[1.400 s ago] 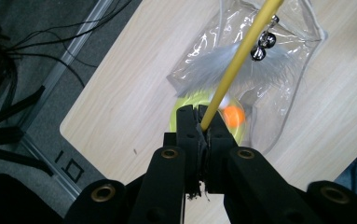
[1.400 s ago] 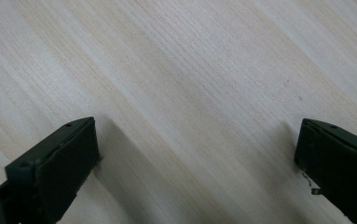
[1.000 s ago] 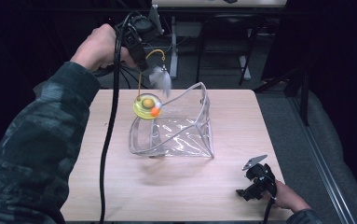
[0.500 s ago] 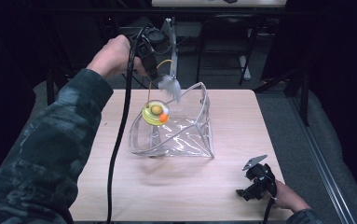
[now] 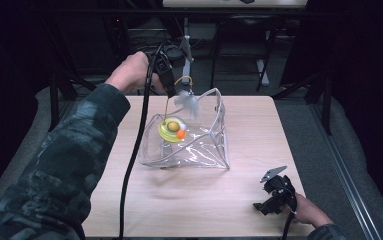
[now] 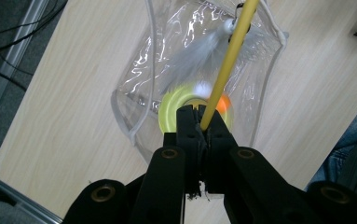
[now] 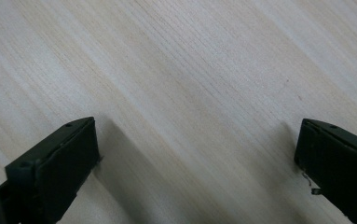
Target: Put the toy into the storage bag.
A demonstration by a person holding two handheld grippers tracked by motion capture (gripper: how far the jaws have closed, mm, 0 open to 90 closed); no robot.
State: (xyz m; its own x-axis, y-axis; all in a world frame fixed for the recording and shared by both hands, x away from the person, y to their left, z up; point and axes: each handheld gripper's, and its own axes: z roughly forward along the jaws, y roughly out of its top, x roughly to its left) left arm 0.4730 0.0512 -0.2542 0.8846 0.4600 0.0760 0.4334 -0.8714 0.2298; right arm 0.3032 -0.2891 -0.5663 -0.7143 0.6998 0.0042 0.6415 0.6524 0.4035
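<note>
The right gripper lies low at the near right corner of the table, well apart from the clear plastic pouch. In the right gripper view its two black jaws stand wide open, with only bare light wood between them; they hold nothing.

The pouch stands at the middle of the table with its mouth open upward. It is transparent, with a pale seam along the edges, and I can read no label or writing on it. Inside the mouth of the pouch, toward its left side, hangs the yellow round toy with a small orange ball on it. A thin yellow wire rises from the toy, and a white feather hangs from this wire just above the far rim of the pouch.

The left gripper is above the far left part of the pouch, pointing down. In the left gripper view its jaws are closed tight on the yellow wire, so the toy hangs from them.

The table is of light wood grain. Beyond it the room is dark, with a grey floor and black metal legs.
</note>
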